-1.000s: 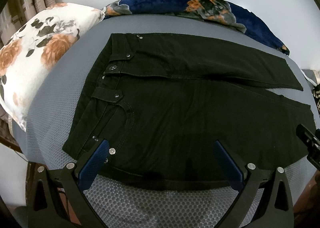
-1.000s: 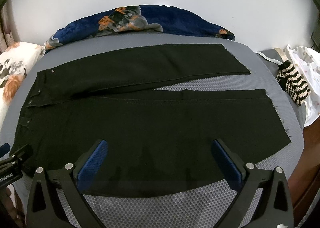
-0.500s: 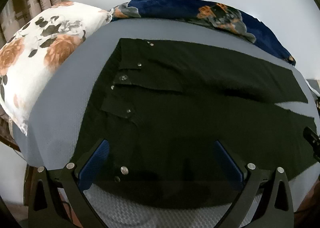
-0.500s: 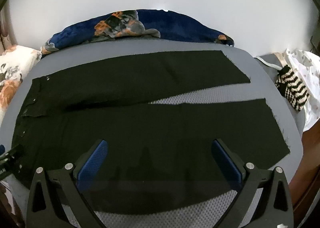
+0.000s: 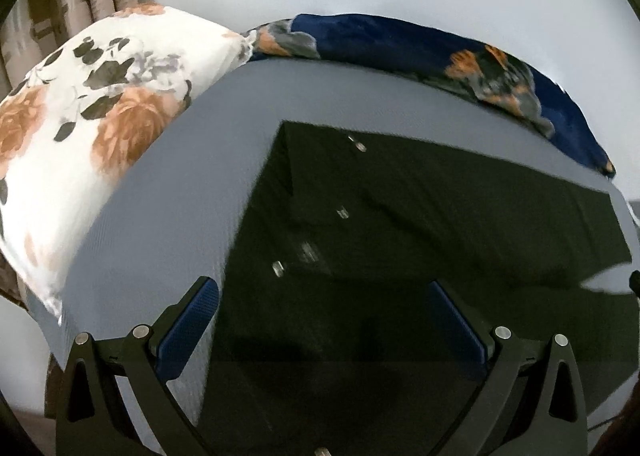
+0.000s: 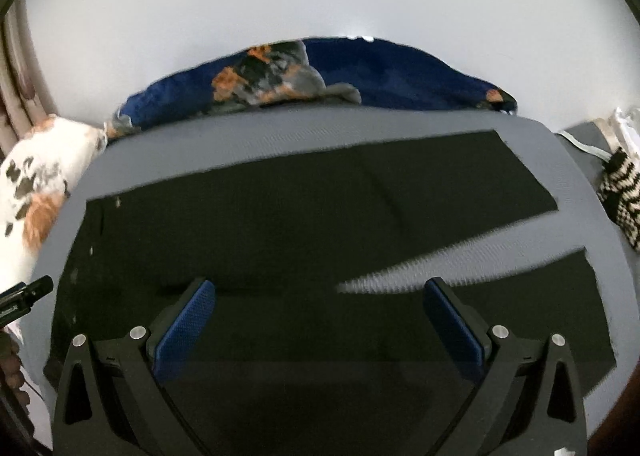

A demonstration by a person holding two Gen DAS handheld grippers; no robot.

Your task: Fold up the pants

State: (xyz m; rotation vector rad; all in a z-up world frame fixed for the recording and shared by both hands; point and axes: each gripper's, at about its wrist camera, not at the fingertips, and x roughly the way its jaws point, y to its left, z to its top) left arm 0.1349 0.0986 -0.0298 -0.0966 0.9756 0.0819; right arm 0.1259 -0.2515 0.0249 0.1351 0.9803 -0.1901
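Black pants lie flat on a grey bed, blurred by motion. The waist with metal buttons is on the left, and the two legs run right with a grey wedge between their hems. My left gripper is open low over the waist end, its blue pads set wide apart. Over the near leg my right gripper is open too, with nothing between its pads. The pants' near edge is hidden under both grippers.
A white floral pillow lies at the left end of the bed. A dark blue floral blanket runs along the far edge by the wall. A striped knit item lies off the right end. A hand shows at lower left.
Both grippers have moved forward and down over the pants, so the near edge has slid out of sight under them. Both stay open.
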